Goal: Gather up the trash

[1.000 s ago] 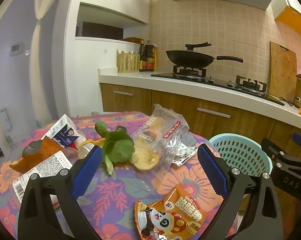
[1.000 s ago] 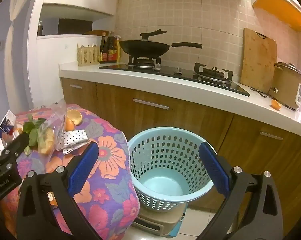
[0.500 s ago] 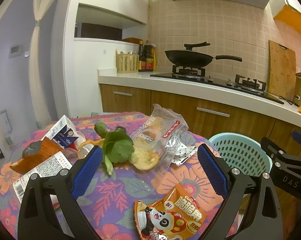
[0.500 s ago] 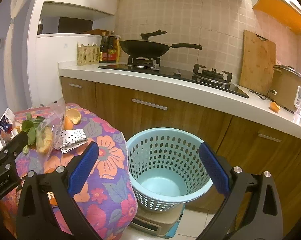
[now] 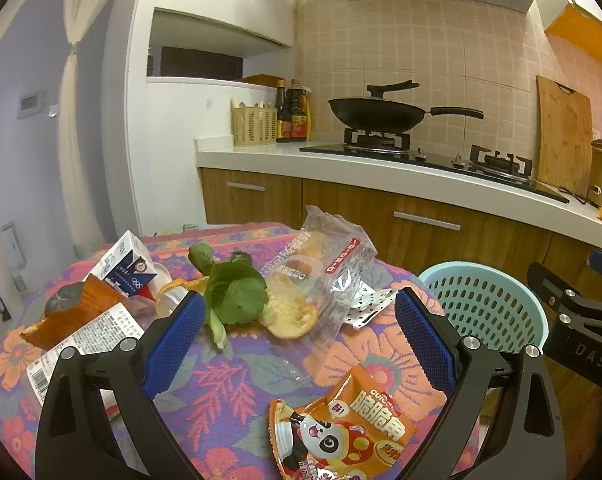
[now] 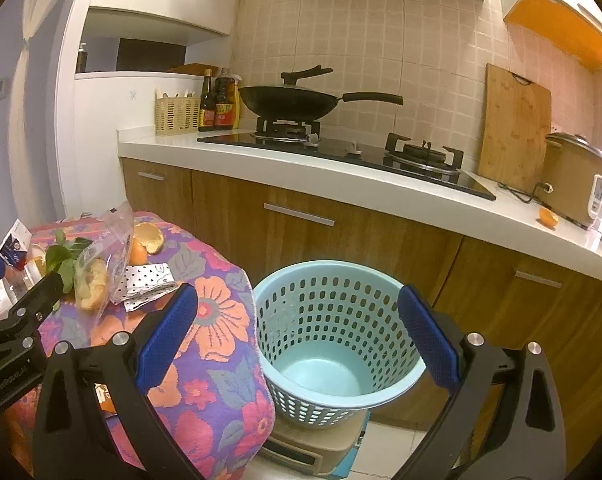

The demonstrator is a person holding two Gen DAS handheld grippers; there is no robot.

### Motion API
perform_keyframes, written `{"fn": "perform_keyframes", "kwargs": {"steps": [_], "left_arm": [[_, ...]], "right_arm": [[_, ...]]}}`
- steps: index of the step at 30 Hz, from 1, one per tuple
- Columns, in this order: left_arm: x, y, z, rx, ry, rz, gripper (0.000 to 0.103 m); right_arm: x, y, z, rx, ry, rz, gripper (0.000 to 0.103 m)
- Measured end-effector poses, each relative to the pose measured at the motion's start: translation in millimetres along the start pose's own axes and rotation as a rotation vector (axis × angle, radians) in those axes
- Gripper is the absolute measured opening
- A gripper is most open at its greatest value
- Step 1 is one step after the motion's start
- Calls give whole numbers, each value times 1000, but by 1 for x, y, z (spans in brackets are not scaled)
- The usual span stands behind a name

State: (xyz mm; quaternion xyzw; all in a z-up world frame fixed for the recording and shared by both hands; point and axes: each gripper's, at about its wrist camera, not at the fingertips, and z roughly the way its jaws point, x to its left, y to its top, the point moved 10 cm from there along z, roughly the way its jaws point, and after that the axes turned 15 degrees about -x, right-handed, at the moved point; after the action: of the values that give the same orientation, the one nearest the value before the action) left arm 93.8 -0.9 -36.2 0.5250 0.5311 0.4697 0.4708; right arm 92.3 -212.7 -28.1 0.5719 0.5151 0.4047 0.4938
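Note:
Trash lies on a floral tablecloth (image 5: 229, 392): an orange panda snack bag (image 5: 341, 428), a clear bread wrapper (image 5: 321, 276), a green leaf (image 5: 233, 296), a milk carton (image 5: 127, 266), a torn orange packet (image 5: 73, 312) and a dotted wrapper (image 5: 371, 300). My left gripper (image 5: 297, 336) is open and empty above the table, the snack bag just below it. My right gripper (image 6: 297, 332) is open and empty above the empty light-blue basket (image 6: 341, 300), which also shows in the left wrist view (image 5: 481, 296).
The basket stands on a beige box (image 6: 313, 444) between the table and wooden cabinets (image 6: 341, 240). The counter (image 6: 341, 192) carries a stove with a wok (image 6: 289, 100), bottles, a cutting board (image 6: 513, 128) and a rice cooker (image 6: 573, 184). Orange peel (image 6: 149, 236) lies at the table's far edge.
Both views have shifted slightly; the right gripper has drifted a little, with the basket now more centred between its fingers. Nothing was grasped or moved.

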Motion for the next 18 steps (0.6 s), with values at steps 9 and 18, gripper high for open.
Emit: {"fn": "perform_keyframes", "kwargs": {"steps": [9,18], "left_arm": [[0,0,-1,-1,-2,-23,93],[3,4,-5,-9,0,-34,93]], "right_arm": [[1,2,1,-2,19,18,95],[7,0,0,-6,53,33,95]]}}
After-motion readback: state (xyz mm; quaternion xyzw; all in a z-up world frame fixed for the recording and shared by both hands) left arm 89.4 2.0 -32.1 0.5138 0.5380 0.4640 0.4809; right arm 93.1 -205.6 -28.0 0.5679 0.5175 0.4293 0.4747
